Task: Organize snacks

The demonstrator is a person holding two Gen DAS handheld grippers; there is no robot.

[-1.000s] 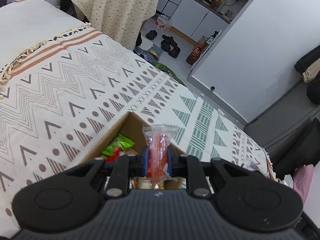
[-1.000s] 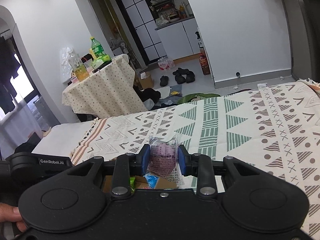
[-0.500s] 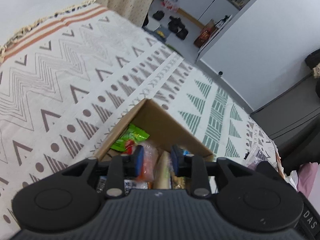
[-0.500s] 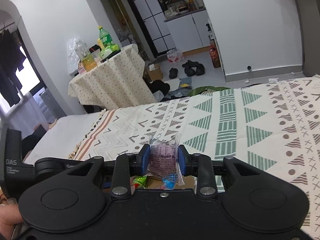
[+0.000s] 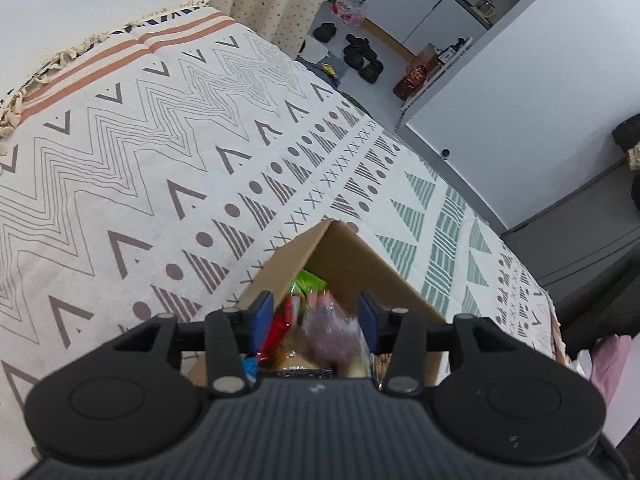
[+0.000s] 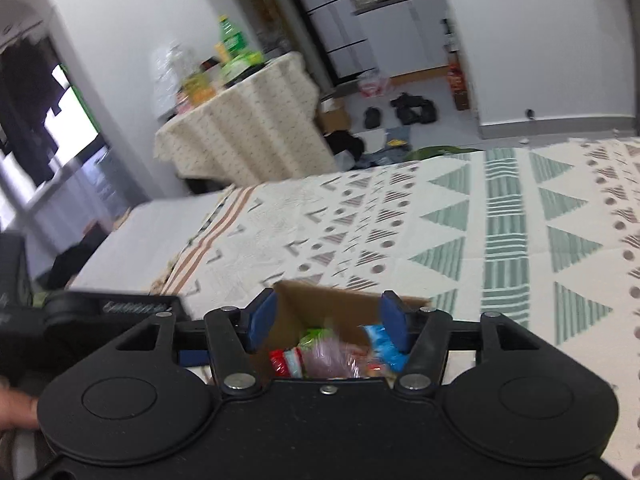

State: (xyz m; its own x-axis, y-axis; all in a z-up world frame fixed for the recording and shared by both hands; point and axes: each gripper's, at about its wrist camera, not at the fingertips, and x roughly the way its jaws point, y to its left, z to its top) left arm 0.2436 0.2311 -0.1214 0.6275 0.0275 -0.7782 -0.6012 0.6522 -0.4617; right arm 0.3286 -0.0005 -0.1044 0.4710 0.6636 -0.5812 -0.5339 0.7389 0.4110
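Now both tongs, left [image 5: 316,316] and right [image 6: 327,320], gape released over the snack-filled cardboard box [image 5: 352,256].

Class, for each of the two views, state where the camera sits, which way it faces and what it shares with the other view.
Left wrist: on the left gripper, looking down past open blue-padded fingers into the brown cardboard box on the patterned bedspread.
Right wrist: on the right gripper, open above the same box, facing the cloth-draped table; a hand edge shows.
Shared: box, pink-purple snack packet, bedspread.
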